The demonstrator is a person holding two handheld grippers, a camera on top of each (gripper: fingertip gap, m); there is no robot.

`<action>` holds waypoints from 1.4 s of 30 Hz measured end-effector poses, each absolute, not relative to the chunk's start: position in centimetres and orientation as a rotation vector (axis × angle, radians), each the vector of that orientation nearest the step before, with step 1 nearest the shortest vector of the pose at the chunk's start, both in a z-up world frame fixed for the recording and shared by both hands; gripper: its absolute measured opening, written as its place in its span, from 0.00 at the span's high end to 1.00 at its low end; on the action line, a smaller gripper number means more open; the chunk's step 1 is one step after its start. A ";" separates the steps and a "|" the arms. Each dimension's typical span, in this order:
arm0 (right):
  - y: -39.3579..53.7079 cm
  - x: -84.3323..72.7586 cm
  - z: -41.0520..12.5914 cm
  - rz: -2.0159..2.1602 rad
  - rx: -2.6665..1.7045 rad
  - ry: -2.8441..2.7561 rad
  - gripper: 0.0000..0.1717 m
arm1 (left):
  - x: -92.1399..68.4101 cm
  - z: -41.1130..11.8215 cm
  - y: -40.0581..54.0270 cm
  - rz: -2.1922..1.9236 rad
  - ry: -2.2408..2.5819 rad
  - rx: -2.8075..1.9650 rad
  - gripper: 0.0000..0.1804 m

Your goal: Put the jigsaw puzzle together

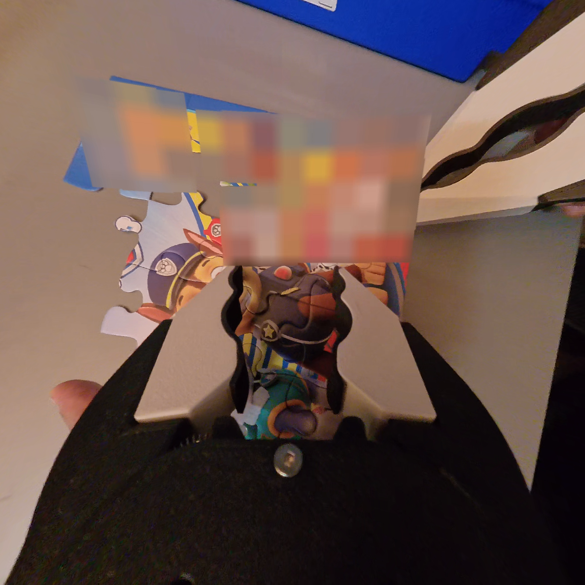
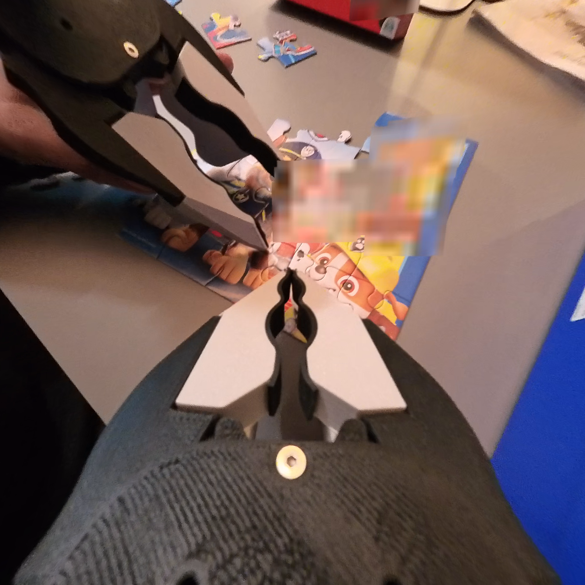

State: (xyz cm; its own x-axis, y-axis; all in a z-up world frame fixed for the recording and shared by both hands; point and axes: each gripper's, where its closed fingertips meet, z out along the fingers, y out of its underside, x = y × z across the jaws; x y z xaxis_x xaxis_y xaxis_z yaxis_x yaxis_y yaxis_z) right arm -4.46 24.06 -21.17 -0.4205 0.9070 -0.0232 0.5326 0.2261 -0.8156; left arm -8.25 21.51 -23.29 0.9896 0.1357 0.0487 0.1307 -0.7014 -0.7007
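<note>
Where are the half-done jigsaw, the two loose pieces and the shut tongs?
half-done jigsaw (image 2: 373,285): right wrist view, on its yellow part.
loose pieces (image 2: 286,49): right wrist view, far tabletop, on the blue piece.
right tongs (image 2: 290,280): right wrist view, where the tips meet.

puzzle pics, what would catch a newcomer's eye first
The bright cartoon puzzle, partly assembled, fills the middle of the grey table. Both grippers point down at it: the left gripper with fingers apart over the dark-capped figure, the right gripper shut, its tips at the puzzle's near part. Loose pieces lie farther back.
</note>
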 end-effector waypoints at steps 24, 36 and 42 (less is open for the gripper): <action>21.0 -6.6 -23.2 1.021 -1.323 -2.185 1.00 | -9.4 -23.8 20.8 0.078 -0.171 -2.382 0.72; 24.4 -7.7 -23.2 0.923 -1.445 -2.052 1.00 | -9.4 -23.8 20.8 0.080 -0.166 -2.378 0.72; 25.8 -8.5 -23.2 0.909 -1.490 -2.012 1.00 | -9.4 -23.8 20.7 0.071 -0.160 -2.399 0.72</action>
